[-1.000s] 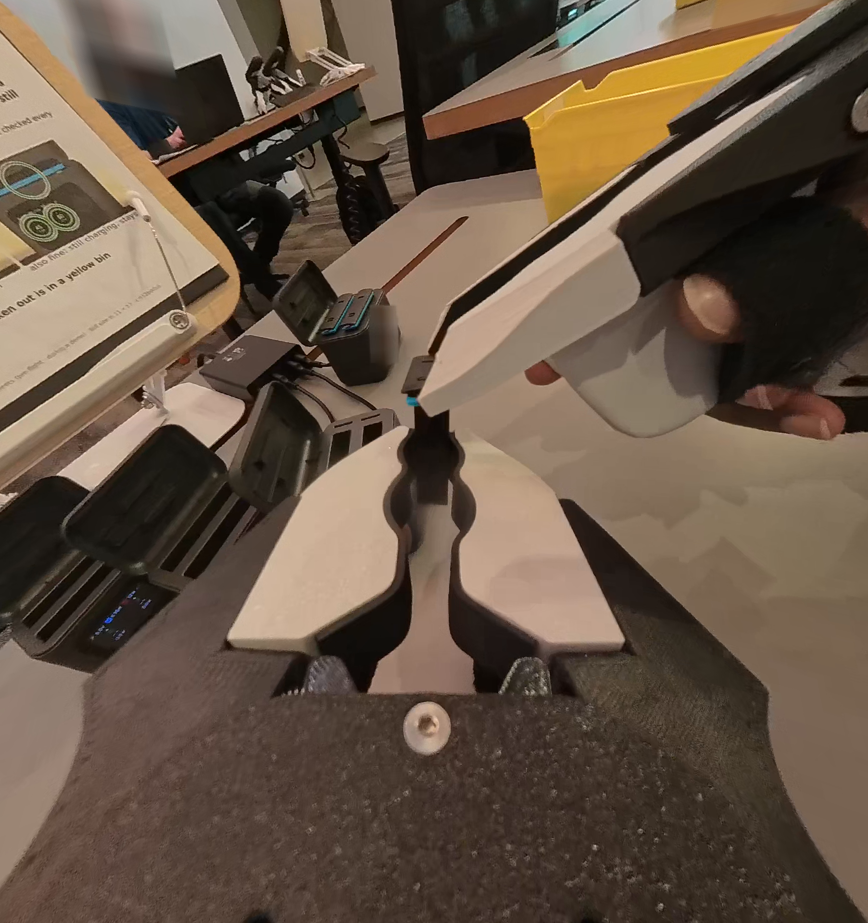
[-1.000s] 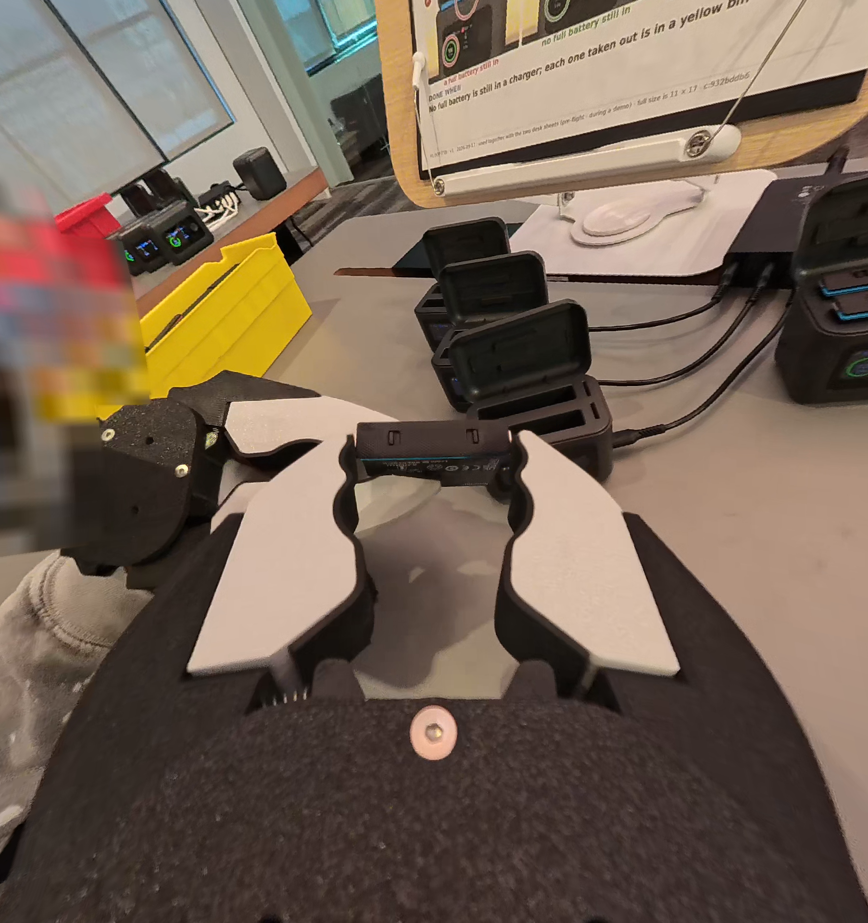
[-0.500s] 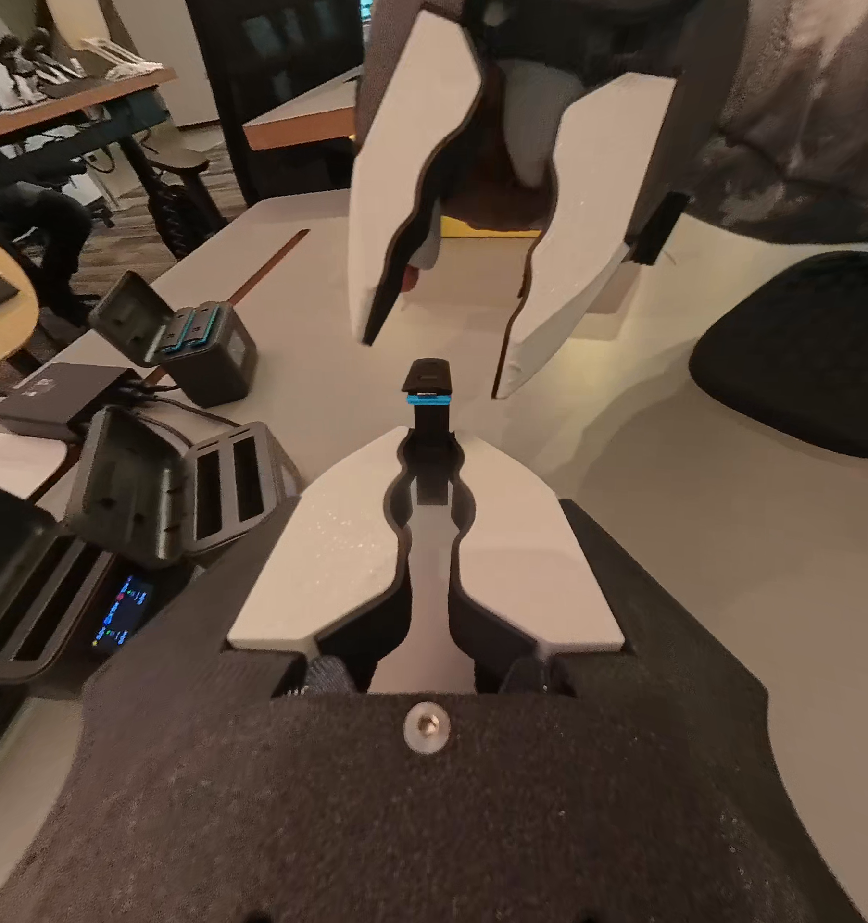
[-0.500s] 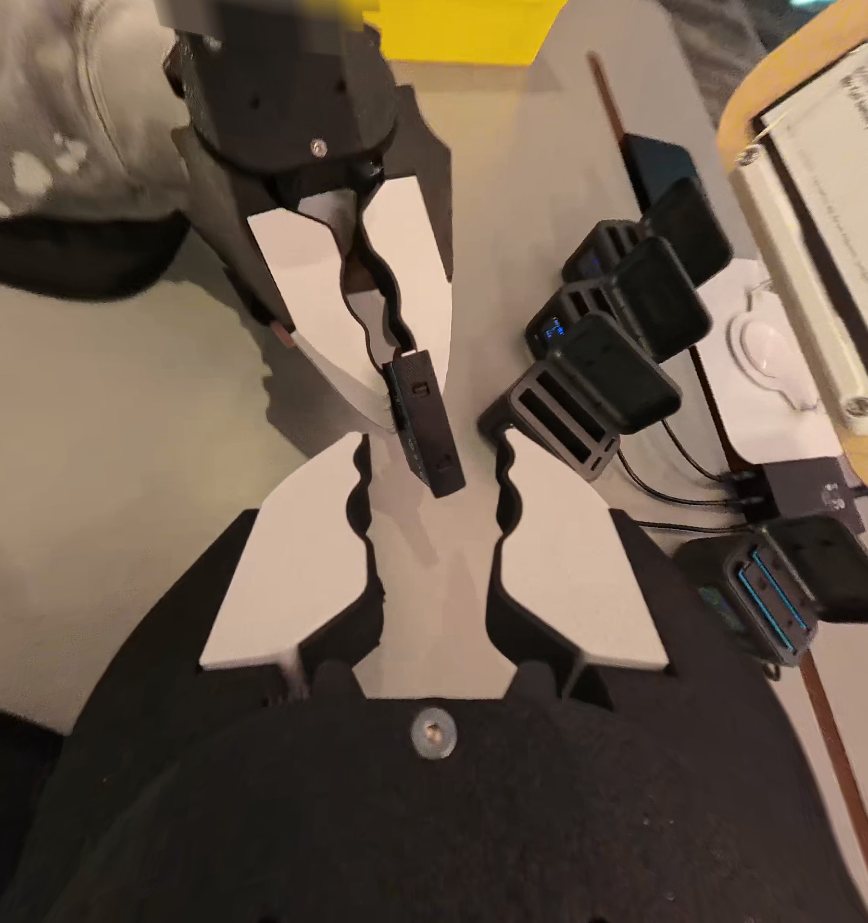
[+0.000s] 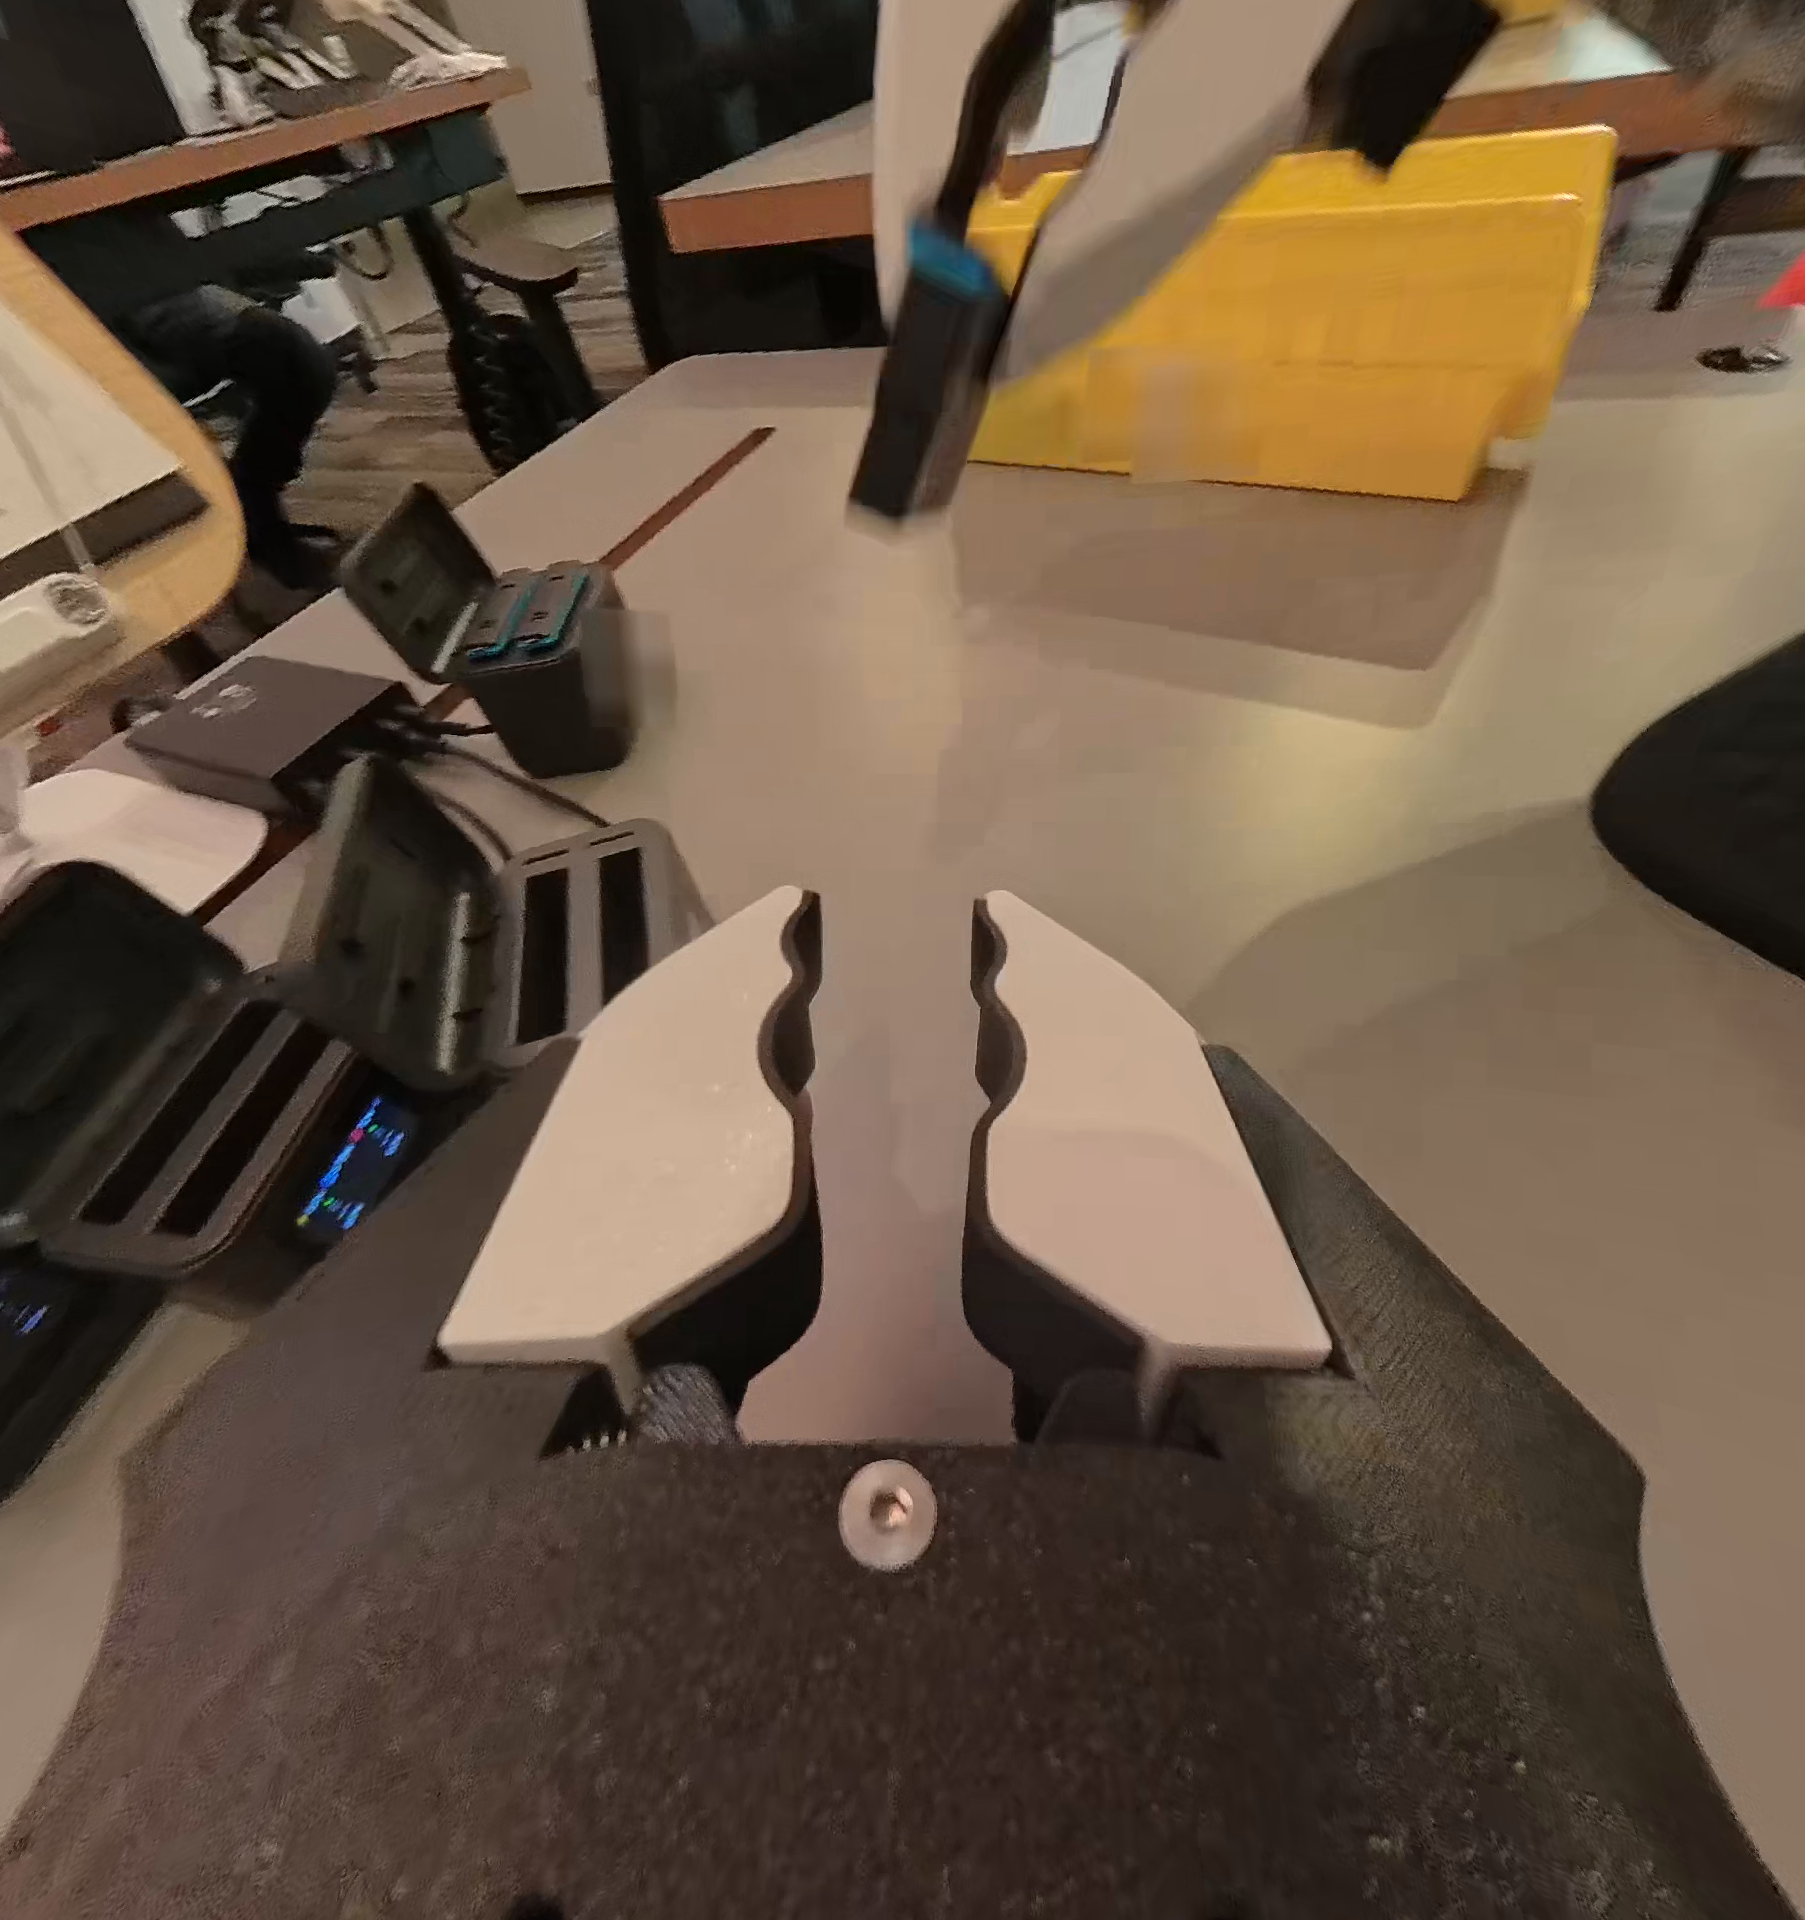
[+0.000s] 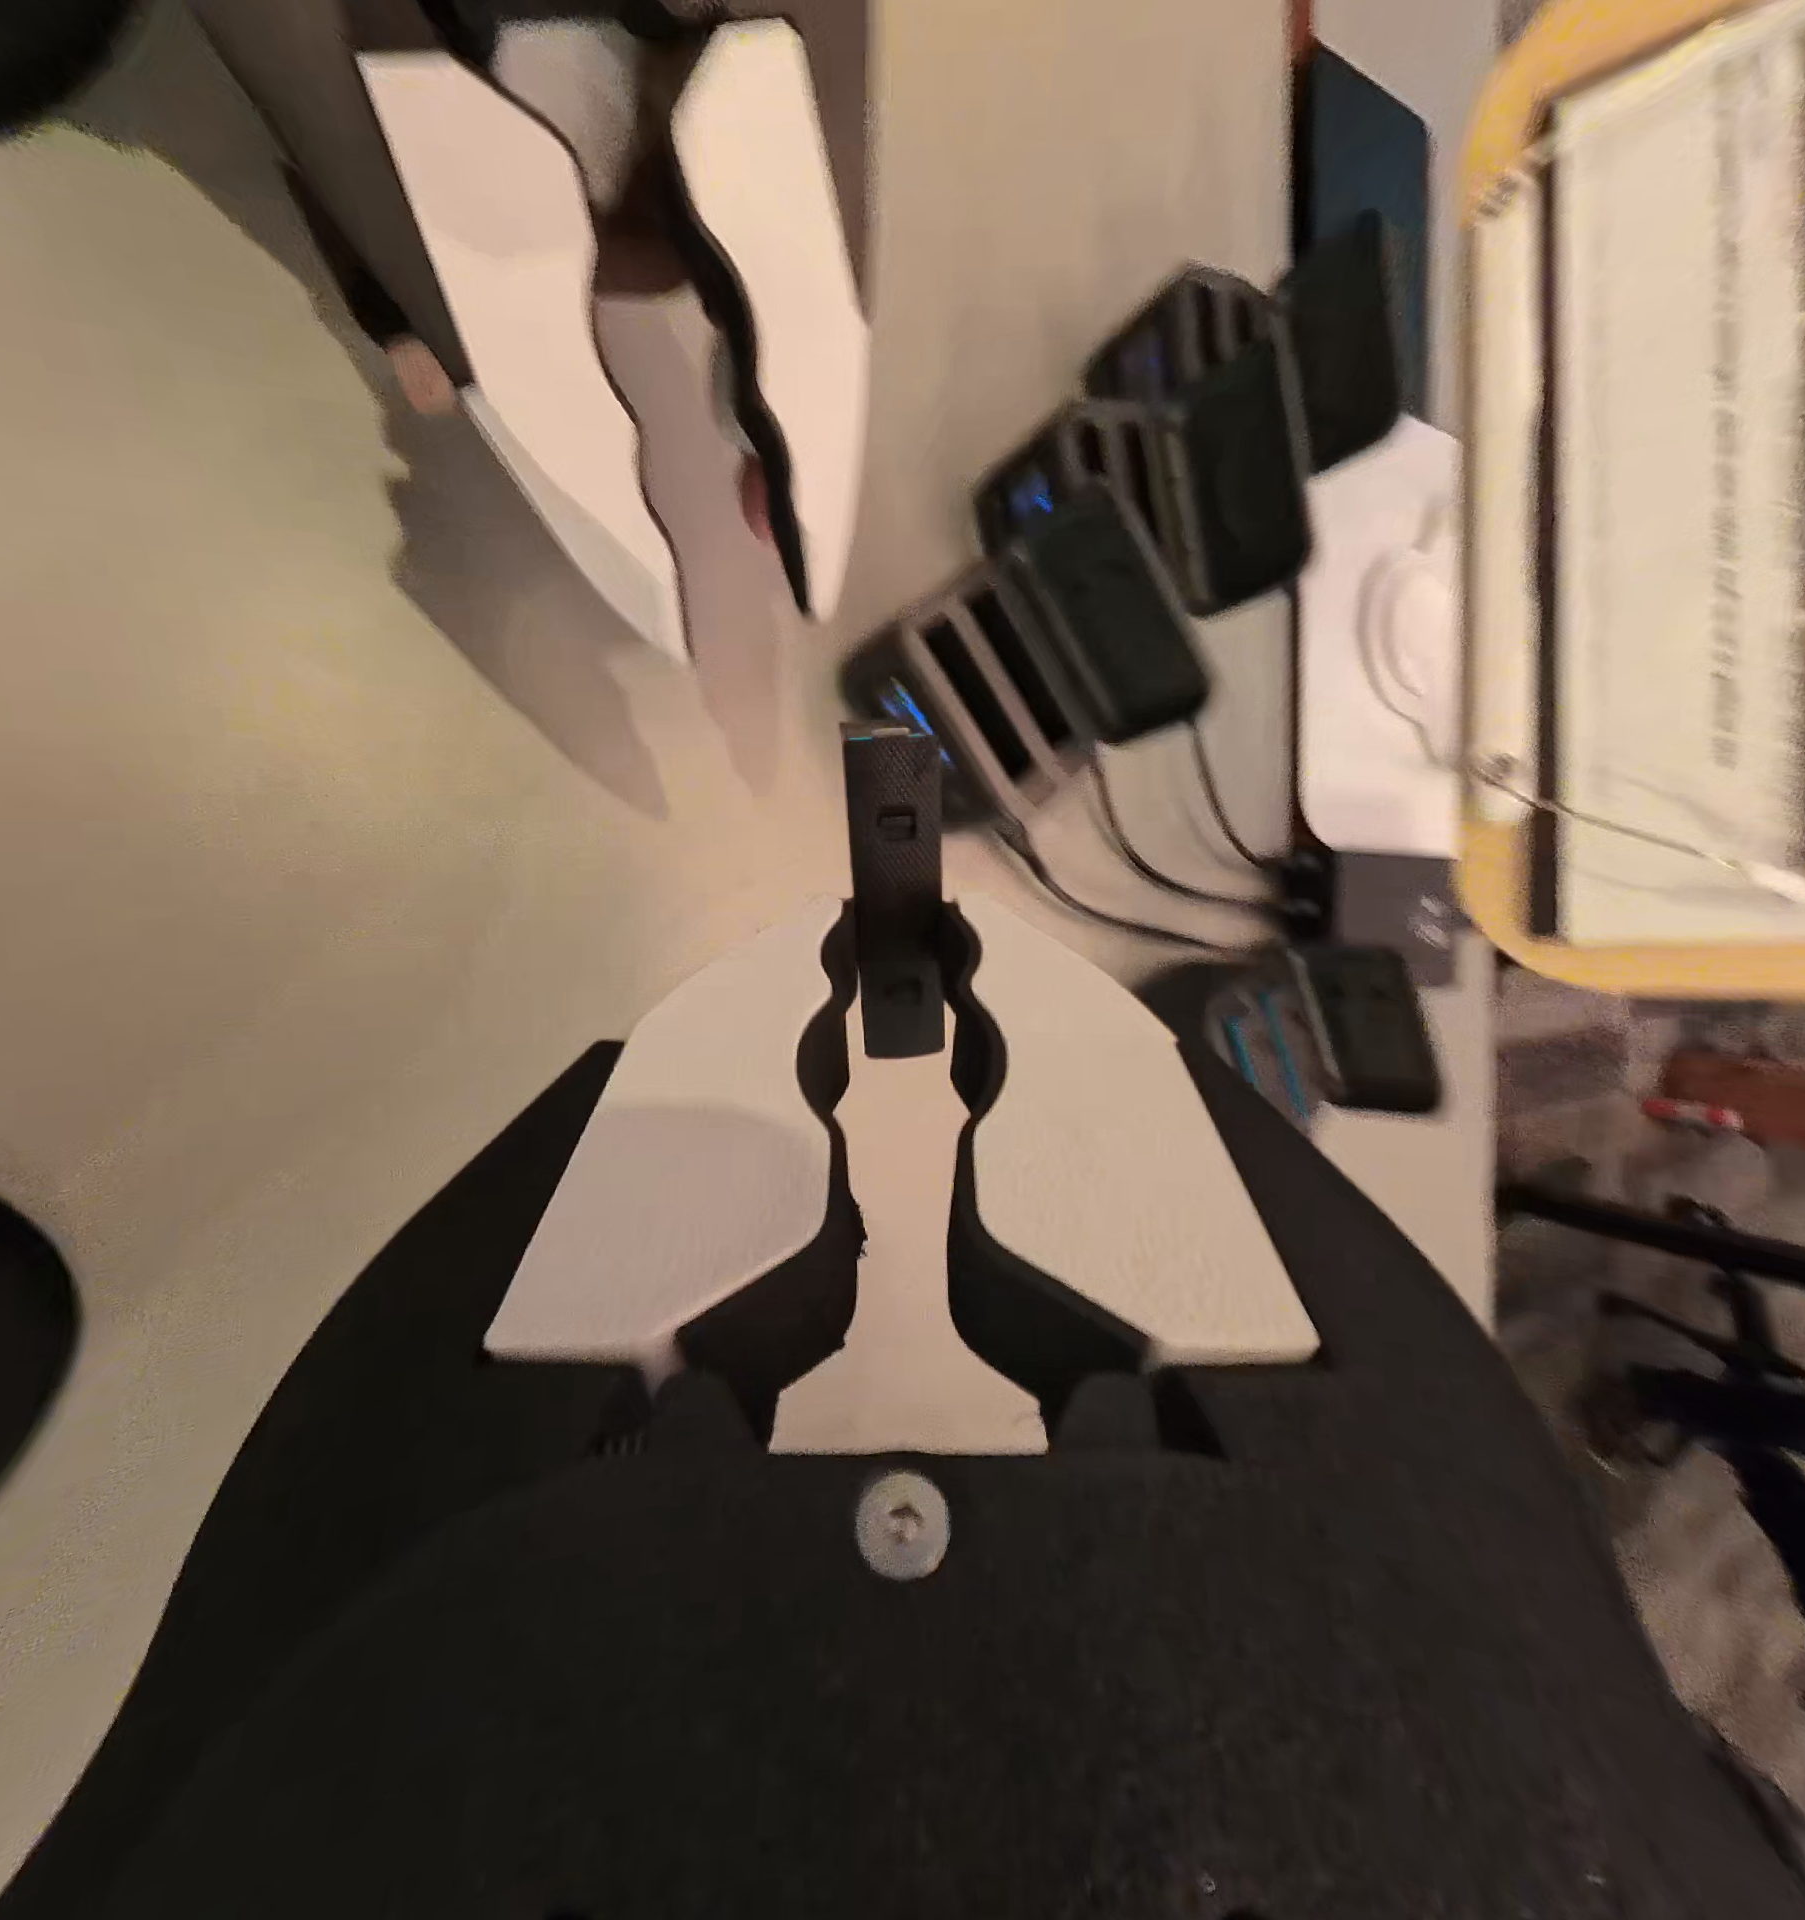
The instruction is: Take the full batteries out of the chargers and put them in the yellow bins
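Right gripper (image 6: 896, 914) clamped on battery (image 6: 893, 883), long axis along fingers, blue end out. Left gripper (image 5: 896, 914) empty, jaws apart, low over table (image 5: 1293, 1039). From left view, battery (image 5: 929, 395) hangs above and ahead, tilted; yellow bin (image 5: 1345, 343) just behind it, so right side nearer bin. Bin contents not visible. Near charger (image 5: 586, 935) slots empty, lid up; far charger (image 5: 555, 675) holds two batteries.

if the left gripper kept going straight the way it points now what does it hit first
Probably the battery hanging from the right gripper, ahead and above the bare table; behind it sit the yellow bins. The left gripper is open. Depth is unclear.
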Demonstrator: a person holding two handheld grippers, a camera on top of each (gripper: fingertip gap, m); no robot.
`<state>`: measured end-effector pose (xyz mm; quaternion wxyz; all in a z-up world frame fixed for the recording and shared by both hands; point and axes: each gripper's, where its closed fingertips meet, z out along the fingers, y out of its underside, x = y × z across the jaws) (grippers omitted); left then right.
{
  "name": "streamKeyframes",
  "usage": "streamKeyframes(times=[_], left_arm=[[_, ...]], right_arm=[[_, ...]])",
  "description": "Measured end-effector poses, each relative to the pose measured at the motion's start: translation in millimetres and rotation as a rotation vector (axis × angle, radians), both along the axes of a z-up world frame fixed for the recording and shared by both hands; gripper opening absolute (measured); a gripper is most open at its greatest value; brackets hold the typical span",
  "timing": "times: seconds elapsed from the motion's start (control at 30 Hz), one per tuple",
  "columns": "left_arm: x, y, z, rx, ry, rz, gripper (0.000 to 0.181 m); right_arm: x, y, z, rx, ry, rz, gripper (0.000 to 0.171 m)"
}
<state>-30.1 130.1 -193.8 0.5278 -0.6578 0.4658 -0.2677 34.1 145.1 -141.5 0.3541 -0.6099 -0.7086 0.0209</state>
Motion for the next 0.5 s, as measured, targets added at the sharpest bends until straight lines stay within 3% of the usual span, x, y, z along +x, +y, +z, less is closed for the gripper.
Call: streamKeyframes(times=[0.17, 0.27, 0.37, 0.5], left_arm=[[-14.7, 18.0, 0.6, -0.01, -0.008, 0.11, 0.026], [-24.2, 29.1, -0.2, -0.002, -0.008, 0.186, 0.023], [-35.5, 40.2, 2.4, 0.008, -0.031, 0.265, 0.022], [-53.6, 53.5, 8.3, 0.022, -0.067, 0.372, 0.021]], right_arm=[[92.5, 48.0, 62.9, 0.108, -0.115, -0.169, 0.014], [160.4, 69.6, 83.5, 0.122, -0.206, -0.299, 0.015], [229.6, 79.6, 82.7, 0.078, -0.289, -0.422, 0.015], [302.6, 69.3, 40.0, -0.06, -0.397, -0.509, 0.014]])
